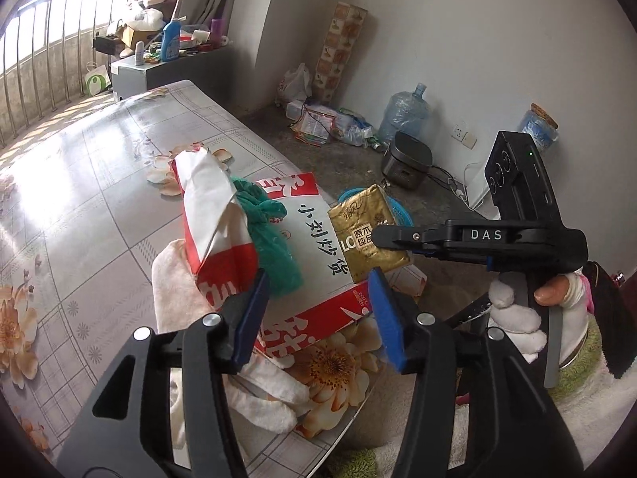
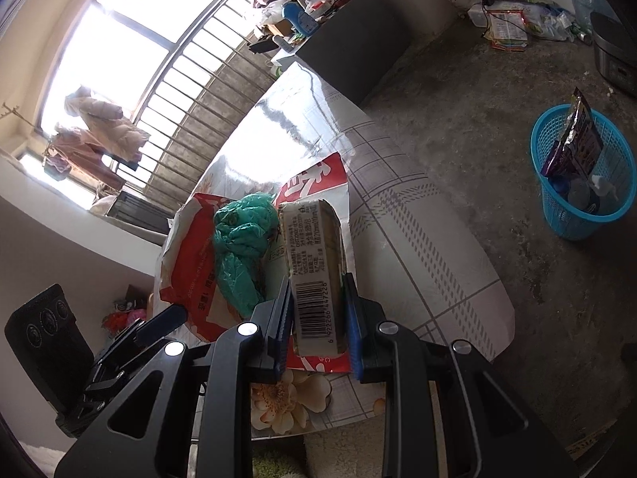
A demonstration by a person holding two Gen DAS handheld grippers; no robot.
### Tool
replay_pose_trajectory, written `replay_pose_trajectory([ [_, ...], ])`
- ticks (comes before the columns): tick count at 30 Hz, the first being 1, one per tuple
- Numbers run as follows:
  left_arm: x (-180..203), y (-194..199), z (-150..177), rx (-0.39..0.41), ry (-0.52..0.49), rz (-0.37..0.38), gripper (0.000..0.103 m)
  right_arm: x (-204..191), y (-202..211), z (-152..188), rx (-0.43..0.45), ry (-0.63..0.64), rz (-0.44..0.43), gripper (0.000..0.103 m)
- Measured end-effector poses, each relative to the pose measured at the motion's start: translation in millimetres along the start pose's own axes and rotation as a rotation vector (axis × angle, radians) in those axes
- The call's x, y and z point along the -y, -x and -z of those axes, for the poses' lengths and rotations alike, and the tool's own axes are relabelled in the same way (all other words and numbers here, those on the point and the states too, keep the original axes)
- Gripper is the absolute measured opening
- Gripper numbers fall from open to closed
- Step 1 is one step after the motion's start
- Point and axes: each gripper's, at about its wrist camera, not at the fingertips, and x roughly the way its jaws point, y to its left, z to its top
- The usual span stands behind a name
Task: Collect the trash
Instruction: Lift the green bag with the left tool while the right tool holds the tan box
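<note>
A red-and-white paper bag point(image 1: 314, 215) point(image 2: 191, 263) lies on the flower-patterned table point(image 1: 99, 167) near its front corner. A crumpled green plastic bag point(image 1: 274, 239) point(image 2: 239, 247) rests on top of it. My left gripper point(image 1: 318, 310) is open, its blue pads standing either side of the paper bag's near edge without pressing on it. My right gripper point(image 2: 318, 318) point(image 1: 378, 237) is shut on a gold tissue pack point(image 2: 314, 263) point(image 1: 366, 223), held over the bag's right end with the barcode end toward the camera.
A blue plastic basket point(image 2: 581, 183) with wrappers in it stands on the concrete floor to the right of the table. A white cloth point(image 1: 175, 279) lies under the bag. A water jug point(image 1: 404, 113), a rice cooker point(image 1: 406, 163) and floor litter line the far wall.
</note>
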Motion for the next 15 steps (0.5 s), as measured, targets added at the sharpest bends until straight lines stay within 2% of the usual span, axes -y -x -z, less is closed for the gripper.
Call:
replay_pose_trajectory([
  [5, -2, 10, -8, 0.044, 0.016, -0.003, 0.057, -1, -3, 2, -0.008, 0.003, -0.014, 0.024],
  [10, 0, 0, -15, 0.026, 0.023, -0.018, 0.058, -2, -5, 3, -0.017, 0.002, -0.026, 0.024],
  [15, 8, 7, -20, 0.056, 0.023, 0.049, 0.058, -3, -5, 4, -0.020, 0.003, -0.033, 0.024],
])
